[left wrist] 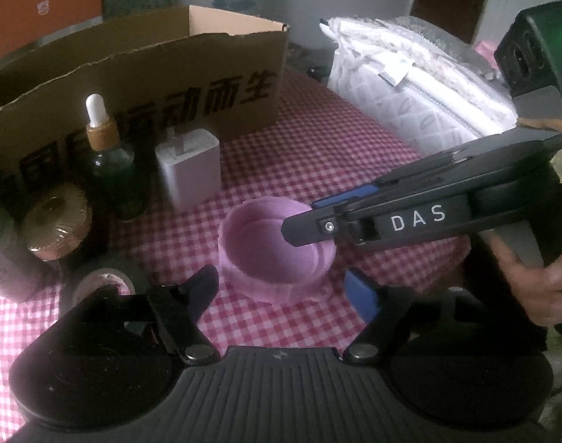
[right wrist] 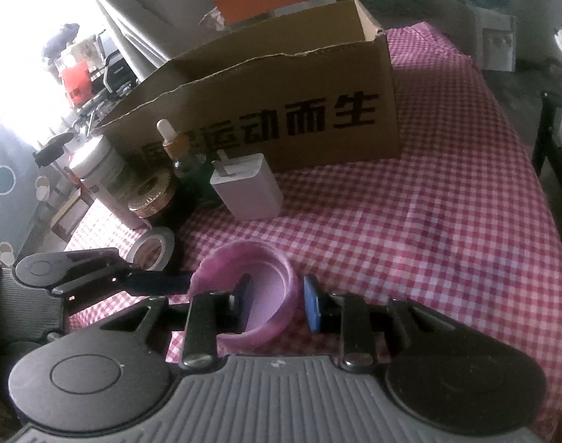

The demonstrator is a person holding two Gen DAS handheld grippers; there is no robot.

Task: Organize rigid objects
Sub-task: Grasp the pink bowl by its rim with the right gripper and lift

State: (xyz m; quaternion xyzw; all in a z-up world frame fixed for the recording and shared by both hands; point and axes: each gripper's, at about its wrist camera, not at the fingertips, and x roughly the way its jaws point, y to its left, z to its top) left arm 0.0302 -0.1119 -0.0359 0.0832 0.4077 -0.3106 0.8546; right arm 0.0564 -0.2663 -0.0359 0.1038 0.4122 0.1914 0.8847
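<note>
Right tongs (right wrist: 277, 301) are clamped on the wall of the pink lid (right wrist: 251, 288), one finger inside the rim, the blue pad outside at three o'clock. Left tongs (left wrist: 284, 288) sit spread wide at the lid's six o'clock, seemingly not touching it, though the blur makes that hard to call. The lid rests open side up on the checked worktop (right wrist: 428, 221). At its eleven o'clock stand the white charger (right wrist: 249, 192) and dropper bottle (right wrist: 179, 158), with the cardboard box (right wrist: 317, 110) behind them.
</note>
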